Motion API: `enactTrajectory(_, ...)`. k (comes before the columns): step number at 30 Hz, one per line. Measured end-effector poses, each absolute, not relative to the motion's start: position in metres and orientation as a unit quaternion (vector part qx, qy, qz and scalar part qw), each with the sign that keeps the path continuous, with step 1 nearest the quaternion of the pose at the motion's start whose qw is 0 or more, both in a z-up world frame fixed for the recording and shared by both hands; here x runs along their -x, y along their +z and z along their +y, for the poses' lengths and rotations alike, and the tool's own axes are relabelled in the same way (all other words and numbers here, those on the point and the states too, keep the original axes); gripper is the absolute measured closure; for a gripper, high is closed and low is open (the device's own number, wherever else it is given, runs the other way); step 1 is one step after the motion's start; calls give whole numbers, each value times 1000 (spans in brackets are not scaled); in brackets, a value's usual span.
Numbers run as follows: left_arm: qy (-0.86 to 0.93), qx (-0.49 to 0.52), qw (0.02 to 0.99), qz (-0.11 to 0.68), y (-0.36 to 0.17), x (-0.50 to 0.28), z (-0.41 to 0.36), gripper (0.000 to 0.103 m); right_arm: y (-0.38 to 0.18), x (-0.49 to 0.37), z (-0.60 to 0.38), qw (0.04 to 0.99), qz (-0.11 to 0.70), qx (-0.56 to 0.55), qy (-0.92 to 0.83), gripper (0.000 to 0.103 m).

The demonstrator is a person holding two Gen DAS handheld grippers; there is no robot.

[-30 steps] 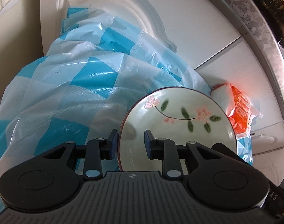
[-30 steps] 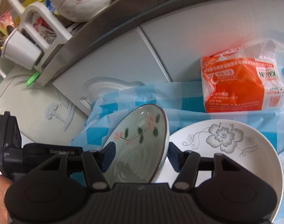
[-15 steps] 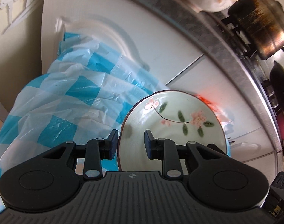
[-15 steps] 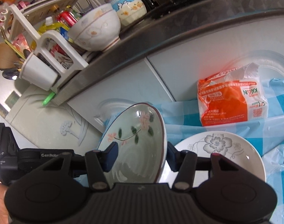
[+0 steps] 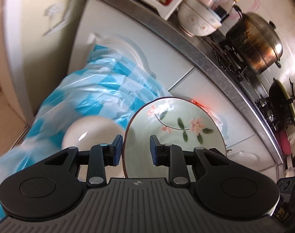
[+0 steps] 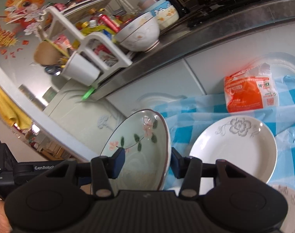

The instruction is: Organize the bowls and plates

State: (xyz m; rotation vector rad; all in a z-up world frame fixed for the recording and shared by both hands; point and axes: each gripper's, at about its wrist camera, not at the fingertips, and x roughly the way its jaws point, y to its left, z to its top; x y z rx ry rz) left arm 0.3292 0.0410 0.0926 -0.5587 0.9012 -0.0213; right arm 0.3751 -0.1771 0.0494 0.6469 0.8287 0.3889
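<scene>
The pale green floral dish [image 5: 174, 128] is hanging in the air above the blue-and-white checked plastic sheet [image 5: 100, 89], and since a second ago it is riding higher: the steel counter edge [image 5: 211, 58], the bowls and the blackened pot [image 5: 254, 42] are now coming into sight beyond it. The left gripper [image 5: 135, 149] is clamping the dish's rim, one pad outside and one inside the bowl. The right gripper [image 6: 147, 163] has just been closing and is now pinching the far wall of the same dish [image 6: 139, 147], so both claws are sharing the load, which likely means a carry up toward the counter. The dish is standing on edge, its hollow facing the left camera and its rim line running upward and away. Below and right of the dish, the white flower-printed plate [image 6: 234, 147] is lying flat on the sheet, with the orange packet [image 6: 248, 93] beyond it.
</scene>
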Motion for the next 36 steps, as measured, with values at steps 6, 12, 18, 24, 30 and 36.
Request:
enactTrajectory(6, 40, 267, 867, 420, 105, -262, 45, 74, 61, -330, -163, 823, 425, -298, 231, 56)
enactTrajectory(12, 76, 274, 858, 428, 104, -207, 50, 74, 66, -287, -146, 803, 460, -274, 261, 57)
enactTrajectory(18, 95, 272, 851, 439, 95, -184, 61, 74, 49, -259, -122, 791, 494, -235, 275, 57)
enactTrajectory(24, 93, 269, 840, 462, 61, -174, 70, 74, 21, -244, -105, 793, 518, -182, 264, 59)
enactTrajectory(30, 83, 275, 829, 479, 31, -176, 78, 74, 1, -241, -95, 795, 538, -134, 247, 61)
enactTrajectory(36, 72, 263, 831, 486, 15, -174, 80, 74, -8, -240, -83, 804, 537, -94, 239, 61)
